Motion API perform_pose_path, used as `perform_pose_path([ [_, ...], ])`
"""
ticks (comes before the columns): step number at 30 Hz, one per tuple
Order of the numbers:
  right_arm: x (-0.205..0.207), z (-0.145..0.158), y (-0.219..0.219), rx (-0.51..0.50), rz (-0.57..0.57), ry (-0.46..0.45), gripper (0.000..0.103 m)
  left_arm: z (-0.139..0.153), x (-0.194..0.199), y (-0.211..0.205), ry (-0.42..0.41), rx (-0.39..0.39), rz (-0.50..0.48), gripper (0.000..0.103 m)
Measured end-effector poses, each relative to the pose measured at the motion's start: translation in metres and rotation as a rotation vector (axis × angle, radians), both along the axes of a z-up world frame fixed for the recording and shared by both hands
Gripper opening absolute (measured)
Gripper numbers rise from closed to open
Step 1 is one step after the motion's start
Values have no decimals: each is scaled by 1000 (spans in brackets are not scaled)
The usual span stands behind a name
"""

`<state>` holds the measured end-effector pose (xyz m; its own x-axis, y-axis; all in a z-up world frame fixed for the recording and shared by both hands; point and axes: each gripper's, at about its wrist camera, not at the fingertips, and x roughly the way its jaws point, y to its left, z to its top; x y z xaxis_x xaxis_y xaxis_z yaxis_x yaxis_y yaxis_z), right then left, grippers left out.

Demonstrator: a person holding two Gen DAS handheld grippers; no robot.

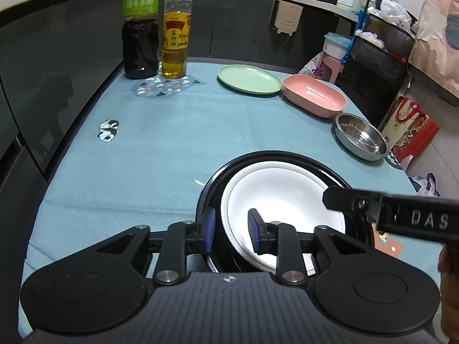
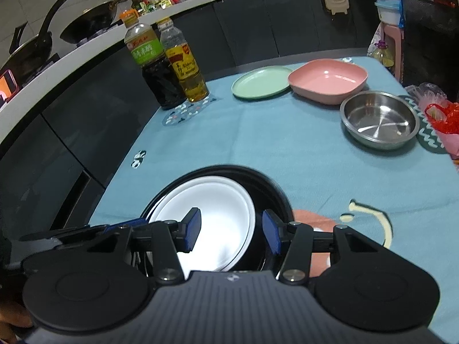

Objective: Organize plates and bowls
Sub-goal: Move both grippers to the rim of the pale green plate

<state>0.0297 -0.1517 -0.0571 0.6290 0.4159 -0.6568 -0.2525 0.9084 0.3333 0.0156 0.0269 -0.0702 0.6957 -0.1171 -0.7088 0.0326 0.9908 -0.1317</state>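
Observation:
A white plate [image 1: 281, 197] lies inside a black bowl [image 1: 275, 157] at the near edge of the table; both also show in the right wrist view, the plate [image 2: 212, 203] and the bowl [image 2: 266, 186]. My left gripper [image 1: 232, 229] is open, its fingers straddling the left rims of plate and bowl. My right gripper [image 2: 231, 230] is open, straddling their right rims; it also shows in the left wrist view [image 1: 338, 197]. A green plate [image 1: 248, 79], a pink bowl [image 1: 314, 96] and a steel bowl [image 1: 361, 137] sit at the far right.
Two bottles, a dark one [image 1: 140, 28] and an oil one [image 1: 175, 31], stand at the far left of the blue tablecloth [image 1: 172, 143]. Dark cabinets [image 1: 43, 71] border the table on the left. Bags and a stool [image 1: 330, 66] crowd the right side.

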Motion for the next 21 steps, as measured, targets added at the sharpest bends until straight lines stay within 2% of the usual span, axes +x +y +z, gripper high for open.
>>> perform_pose_path([
  [12,18,4,-10,-14,-18,-11,25,15,11,1,-52,1,-6,32],
  [15,29,2,-11,-22,-16,-4,25,18,22,4,-70,-1,6,35],
  [21,54,-1,-10,-41,-8,6,25,19,60,7,-69,24,56,36],
])
